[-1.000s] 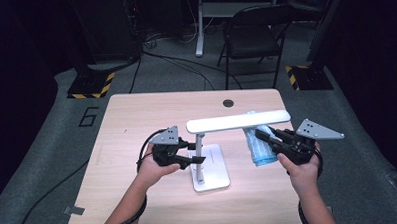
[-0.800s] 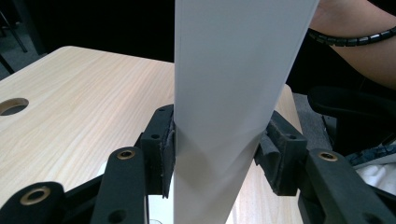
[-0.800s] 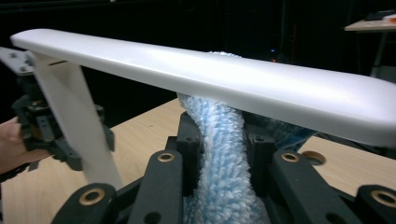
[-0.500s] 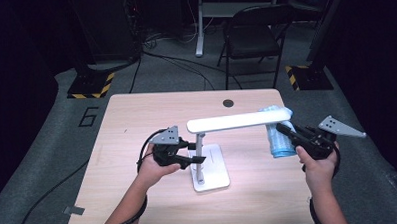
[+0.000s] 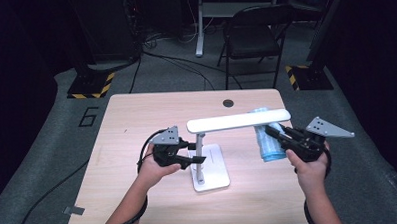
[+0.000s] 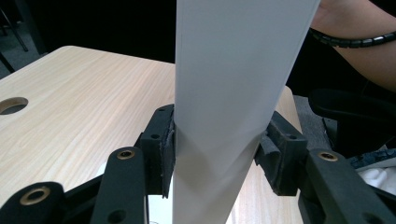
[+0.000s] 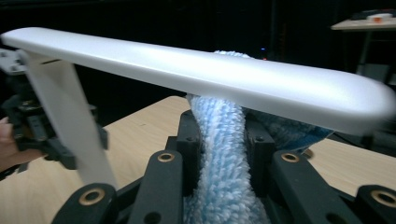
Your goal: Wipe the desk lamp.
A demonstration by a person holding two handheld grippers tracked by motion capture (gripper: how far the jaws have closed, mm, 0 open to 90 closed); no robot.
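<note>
On the wooden table (image 5: 136, 119) stands a white desk lamp (image 5: 208, 166), its flat base resting on the tabletop and its upright post rising to a long horizontal head (image 5: 238, 121) that reaches toward the right side. The left gripper (image 5: 192, 153) has its 2 jaws closed on the lamp's post (image 6: 229, 116); in the left gripper view the black pads press both flat sides of the white post (no gap on either side). The right gripper (image 5: 273, 135) has its jaws closed tight on a blue microfibre cloth (image 5: 268, 142), which bulges out above and below the pads in the right gripper view (image 7: 223, 154). The cloth sits just under the outer end of the lamp head, and in the right gripper view its fluffy top (image 7: 219, 105) appears to touch the head's underside, though actual contact cannot be told for sure. Seen from above, the cloth hangs over the table's right part, near the edge. There are no containers on the table; a round cable hole (image 5: 228, 103) lies near its far edge.
</note>
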